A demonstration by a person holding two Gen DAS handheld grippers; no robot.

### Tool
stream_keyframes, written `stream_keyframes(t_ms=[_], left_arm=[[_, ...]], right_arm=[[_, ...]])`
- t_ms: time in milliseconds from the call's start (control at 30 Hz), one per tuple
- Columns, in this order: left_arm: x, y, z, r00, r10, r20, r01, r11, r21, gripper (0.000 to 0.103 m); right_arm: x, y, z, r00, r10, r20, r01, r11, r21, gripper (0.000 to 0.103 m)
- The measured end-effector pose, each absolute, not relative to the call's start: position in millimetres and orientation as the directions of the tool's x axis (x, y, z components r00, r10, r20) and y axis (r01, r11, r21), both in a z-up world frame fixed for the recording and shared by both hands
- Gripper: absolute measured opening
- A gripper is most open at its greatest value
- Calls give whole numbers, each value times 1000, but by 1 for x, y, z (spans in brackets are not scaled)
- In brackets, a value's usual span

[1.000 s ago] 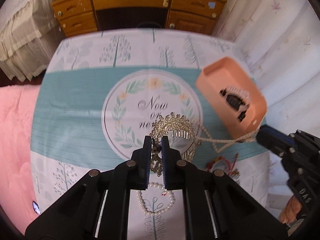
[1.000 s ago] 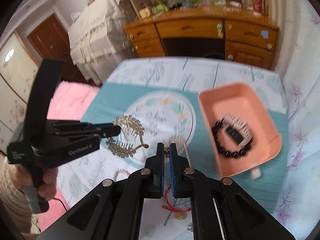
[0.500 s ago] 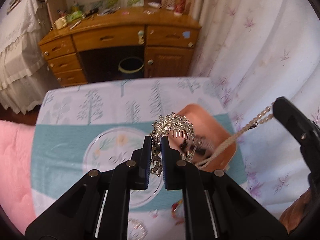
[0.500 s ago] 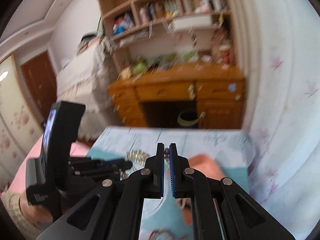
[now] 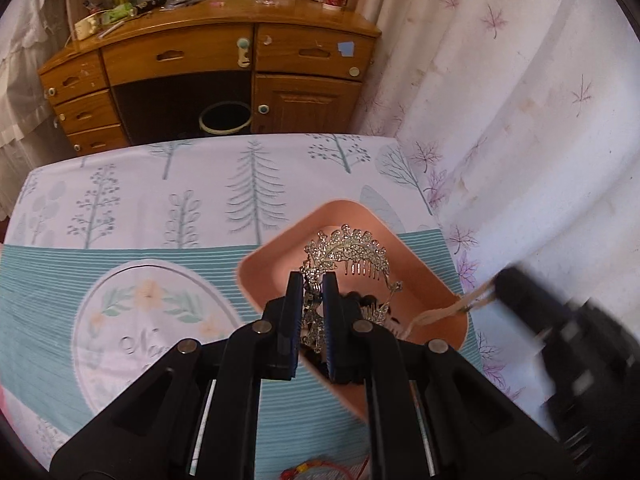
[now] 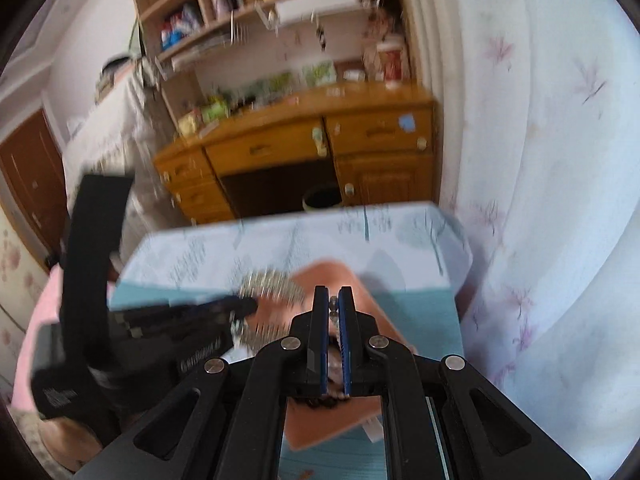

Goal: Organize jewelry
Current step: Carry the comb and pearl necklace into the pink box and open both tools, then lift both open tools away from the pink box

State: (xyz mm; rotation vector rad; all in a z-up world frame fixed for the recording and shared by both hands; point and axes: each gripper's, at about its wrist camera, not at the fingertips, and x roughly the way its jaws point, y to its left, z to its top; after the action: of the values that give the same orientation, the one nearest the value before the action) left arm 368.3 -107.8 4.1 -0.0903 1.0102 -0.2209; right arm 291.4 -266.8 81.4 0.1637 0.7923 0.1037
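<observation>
My left gripper [image 5: 313,280] is shut on a silver rhinestone hair comb [image 5: 352,248], which hangs over the peach tray [image 5: 424,272]. Dark beads [image 5: 360,300] lie in the tray under the comb. A pearl necklace [image 5: 440,312] runs from the tray's right rim up to the blurred tip of my right gripper [image 5: 504,280]. In the right wrist view, my right gripper [image 6: 333,294] is shut on the pearl necklace [image 6: 333,308], above the tray [image 6: 384,320]. To its left are the blurred left gripper [image 6: 248,304] and the comb [image 6: 272,284].
The tray sits at the right end of a tree-print tablecloth [image 5: 160,200]. A red cord bracelet [image 5: 316,470] lies at the near edge. Beyond the table stand a wooden desk [image 5: 208,56] and a bin [image 5: 226,118]. A white curtain [image 5: 520,120] hangs close on the right.
Both grippers have moved from over the middle of the cloth to the tray. The left carried the comb, and the right lifted the pearl necklace off the cloth.
</observation>
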Motion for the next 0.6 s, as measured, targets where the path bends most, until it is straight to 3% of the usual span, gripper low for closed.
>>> stream_keyframes(t_ms=[267,467,600], left_arm=[[382,-123,-30,497,-210,-842,124,978,-170,7],[398,-115,-63,432,-182,-883,82,983,-163,9],[402,-115,-70,437,-159,-885,96,987,-130,11]], right_arm=[[310,-264,-28,509,174,-843,-36,983,181,6],[309,-273,-49,512,208,-834,-27,974,227,9],[296,-277,-34,537,218,-815,-29,970,241,16]])
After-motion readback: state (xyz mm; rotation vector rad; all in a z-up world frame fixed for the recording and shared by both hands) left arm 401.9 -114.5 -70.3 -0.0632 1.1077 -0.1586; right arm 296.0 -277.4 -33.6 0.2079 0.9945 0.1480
